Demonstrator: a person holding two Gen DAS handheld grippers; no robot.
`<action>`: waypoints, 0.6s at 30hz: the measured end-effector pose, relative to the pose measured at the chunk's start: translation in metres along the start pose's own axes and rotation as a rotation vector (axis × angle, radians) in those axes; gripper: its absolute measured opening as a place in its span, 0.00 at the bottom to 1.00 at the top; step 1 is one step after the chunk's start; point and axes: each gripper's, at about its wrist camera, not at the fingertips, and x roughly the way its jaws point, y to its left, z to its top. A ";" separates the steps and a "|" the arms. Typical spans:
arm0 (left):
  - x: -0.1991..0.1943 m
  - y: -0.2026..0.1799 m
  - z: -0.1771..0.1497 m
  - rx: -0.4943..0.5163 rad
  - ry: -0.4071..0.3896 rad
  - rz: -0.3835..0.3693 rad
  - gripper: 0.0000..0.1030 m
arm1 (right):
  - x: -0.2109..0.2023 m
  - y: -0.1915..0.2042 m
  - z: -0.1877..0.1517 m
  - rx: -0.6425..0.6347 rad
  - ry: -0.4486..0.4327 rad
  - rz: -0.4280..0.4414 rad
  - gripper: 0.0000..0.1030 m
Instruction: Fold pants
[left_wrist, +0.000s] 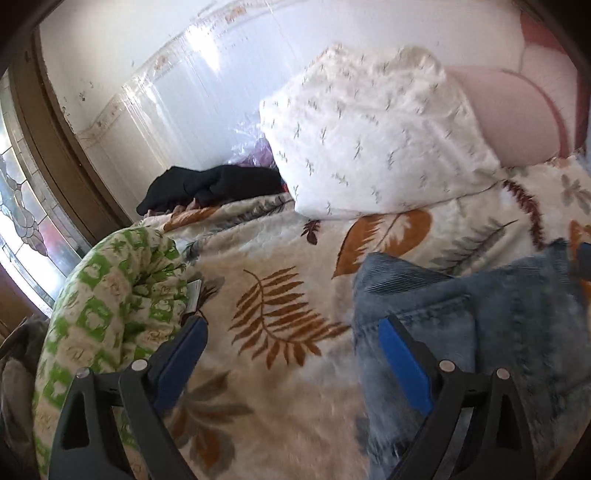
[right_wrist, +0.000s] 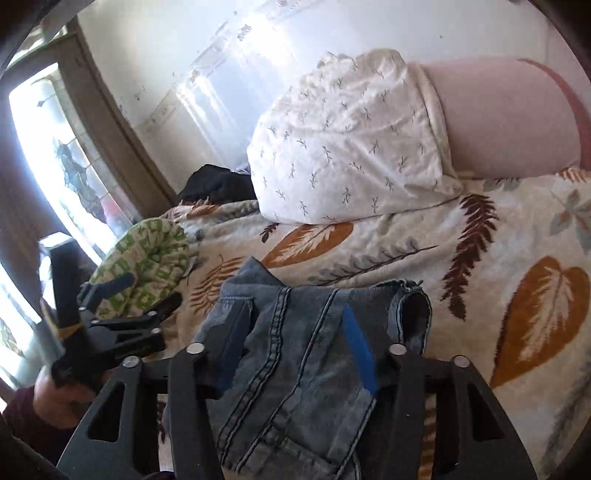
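1. One leaf-print blanket (left_wrist: 280, 258) covers the bed in both views; everything else lies on it.
2. One white pillow (left_wrist: 369, 136) with small sprig marks sits at the far end, leaning on a pink bolster (left_wrist: 517, 114). The right wrist view shows more of the bolster's length (right_wrist: 491, 118).
3. One green-and-cream patterned roll of bedding (left_wrist: 110, 302) lies at the left edge. It fills the left wrist view's lower left and shows only as a small round end (right_wrist: 147, 254) in the right one.
4. One pair of folded denim jeans (right_wrist: 295, 354) lies on the near part of the blanket. The right wrist view shows the seams running away from the camera toward the pillow, so the long axis runs near to far, with an open hem (right_wrist: 413, 310) at the far right corner. The left wrist view shows only its blurred left part (left_wrist: 461, 314).
5. One dark garment (left_wrist: 218, 184) lies by the wall behind the pillow.
6. Two grippers. The left gripper (left_wrist: 291, 332) is released, its blue pads spread wide over bare blanket with the jeans' edge just under the right pad. Only the right wrist view shows it from outside (right_wrist: 151, 295), held by a hand (right_wrist: 55, 402).
7. The right gripper (right_wrist: 291, 332) hovers over the jeans with its fingers part-way apart; whether the pads press the denim I cannot tell.
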 end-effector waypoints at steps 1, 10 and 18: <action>0.007 -0.003 0.002 0.004 0.006 0.004 0.92 | 0.005 -0.005 0.002 0.017 0.011 0.006 0.41; 0.060 -0.035 0.007 0.052 0.062 0.021 0.92 | 0.056 -0.049 0.000 0.102 0.120 -0.097 0.37; 0.079 -0.035 0.004 -0.003 0.104 -0.004 0.95 | 0.072 -0.084 -0.009 0.254 0.188 -0.046 0.36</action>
